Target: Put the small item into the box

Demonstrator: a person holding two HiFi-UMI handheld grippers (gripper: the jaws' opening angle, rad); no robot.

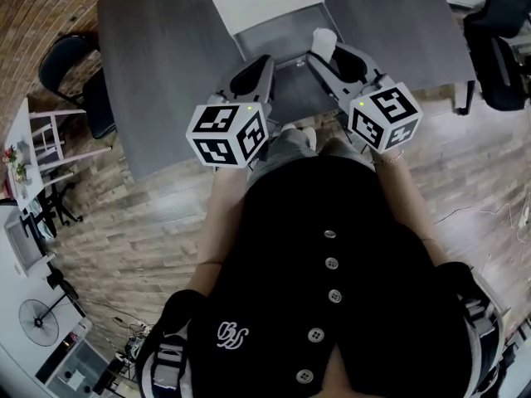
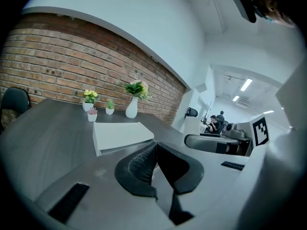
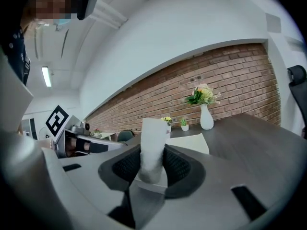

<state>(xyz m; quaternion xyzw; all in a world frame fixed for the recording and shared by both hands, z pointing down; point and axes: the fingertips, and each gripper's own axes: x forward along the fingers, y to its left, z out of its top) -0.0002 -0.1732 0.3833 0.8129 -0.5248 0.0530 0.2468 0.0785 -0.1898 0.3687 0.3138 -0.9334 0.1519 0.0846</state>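
Note:
The white box (image 1: 267,5) lies on the grey table (image 1: 158,65) just beyond both grippers, its lid flap open toward me; it also shows as a low white box (image 2: 122,134) and a pale slab (image 3: 192,143) ahead. My right gripper (image 1: 321,61) (image 3: 152,163) is shut on a small white item (image 1: 322,43) (image 3: 153,145) that stands upright between the jaws, held above the table near the box's front right corner. My left gripper (image 1: 267,61) (image 2: 156,151) is shut with nothing in it, its jaws touching, just short of the box.
A white vase with flowers (image 2: 132,105) (image 3: 206,115) and small potted plants (image 2: 89,99) stand along the table's far side by the brick wall. Black chairs (image 1: 79,77) (image 1: 502,52) flank the table. The table's near edge runs under the grippers.

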